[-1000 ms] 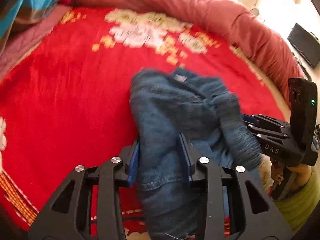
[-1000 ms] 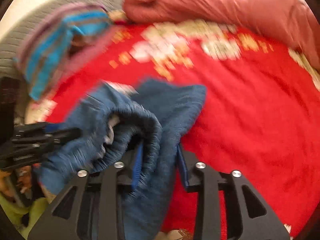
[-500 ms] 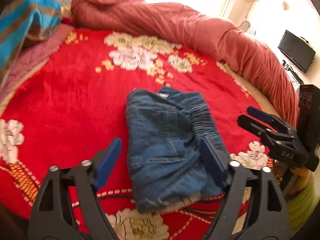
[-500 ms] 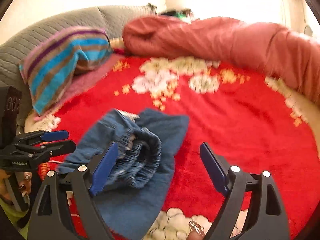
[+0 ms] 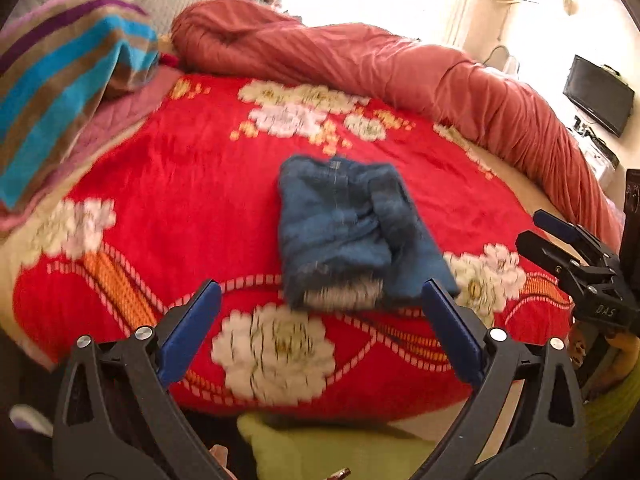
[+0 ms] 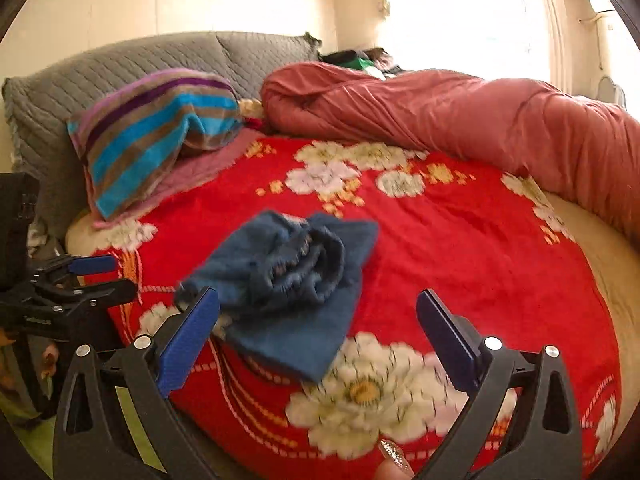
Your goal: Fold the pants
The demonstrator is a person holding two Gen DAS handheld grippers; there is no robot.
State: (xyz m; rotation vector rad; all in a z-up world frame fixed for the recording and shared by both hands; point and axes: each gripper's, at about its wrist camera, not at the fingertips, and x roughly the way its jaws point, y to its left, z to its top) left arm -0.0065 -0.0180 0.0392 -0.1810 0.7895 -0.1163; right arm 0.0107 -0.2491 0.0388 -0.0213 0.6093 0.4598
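The blue denim pants (image 5: 344, 232) lie folded in a small bundle on the red flowered blanket (image 5: 180, 200), elastic waistband to the right. My left gripper (image 5: 320, 286) hovers short of their near edge, its jaws opening wide with nothing between them. From the right wrist view the pants (image 6: 288, 280) show their gathered waistband on top. My right gripper (image 6: 318, 294) is held back from them, jaws also opening wide and empty. Each view catches the other gripper at its side: the right gripper (image 5: 536, 228) and the left gripper (image 6: 96, 276).
A rolled rust-red duvet (image 6: 460, 120) runs along the far and right side of the bed. A striped folded blanket (image 6: 160, 132) and grey quilted pillows (image 6: 120, 64) sit at the head. A dark screen (image 5: 598, 94) hangs at the right. A lime-green sleeve (image 5: 340, 448) shows below.
Both grippers let go of the pants, opened wide and drew back and upward. The pants now lie folded on the blanket, farther from both cameras.
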